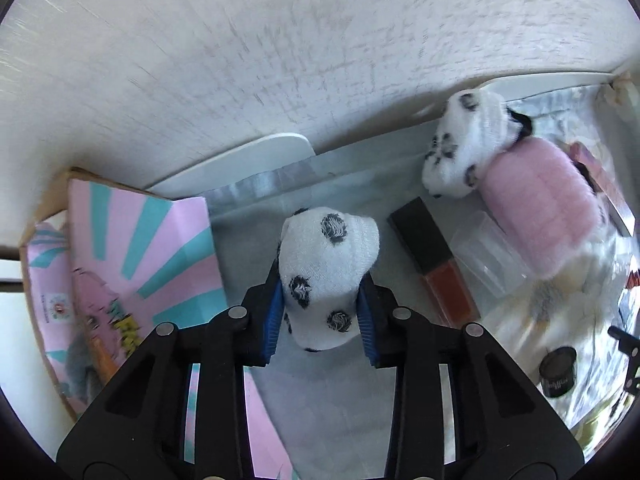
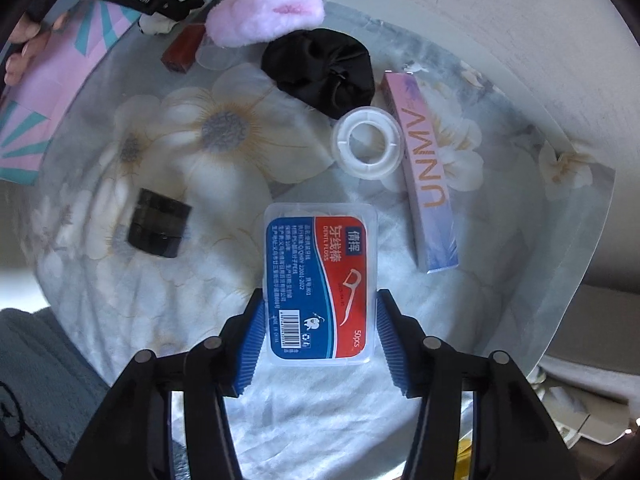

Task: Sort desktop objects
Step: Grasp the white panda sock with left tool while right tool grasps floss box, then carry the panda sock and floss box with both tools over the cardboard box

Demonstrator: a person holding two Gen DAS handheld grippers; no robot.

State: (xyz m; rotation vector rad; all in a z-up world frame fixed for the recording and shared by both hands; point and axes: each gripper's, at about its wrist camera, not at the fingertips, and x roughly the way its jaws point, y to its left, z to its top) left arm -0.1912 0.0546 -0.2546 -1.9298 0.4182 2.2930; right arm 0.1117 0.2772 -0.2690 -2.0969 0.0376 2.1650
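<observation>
My left gripper [image 1: 322, 312] is shut on a white sock with black spots [image 1: 326, 268], held above the table's back edge. A second spotted sock [image 1: 460, 152] lies against a pink fluffy pad [image 1: 536, 208] to the right. My right gripper [image 2: 320, 328] has its blue pads on both sides of a clear dental floss box [image 2: 320, 284] with a red and blue label, lying on the floral cloth [image 2: 200, 152]. The pink pad also shows at the top of the right wrist view [image 2: 264, 12].
A pink and teal box [image 1: 132, 260] stands at the left. A lip gloss tube [image 1: 436, 264], a clear case [image 1: 488, 256] and a small black jar [image 1: 558, 370] lie near the socks. A black scrunchie [image 2: 320, 68], white tape ring [image 2: 366, 142], pink carton [image 2: 424, 172] and black jar [image 2: 158, 222] lie on the cloth.
</observation>
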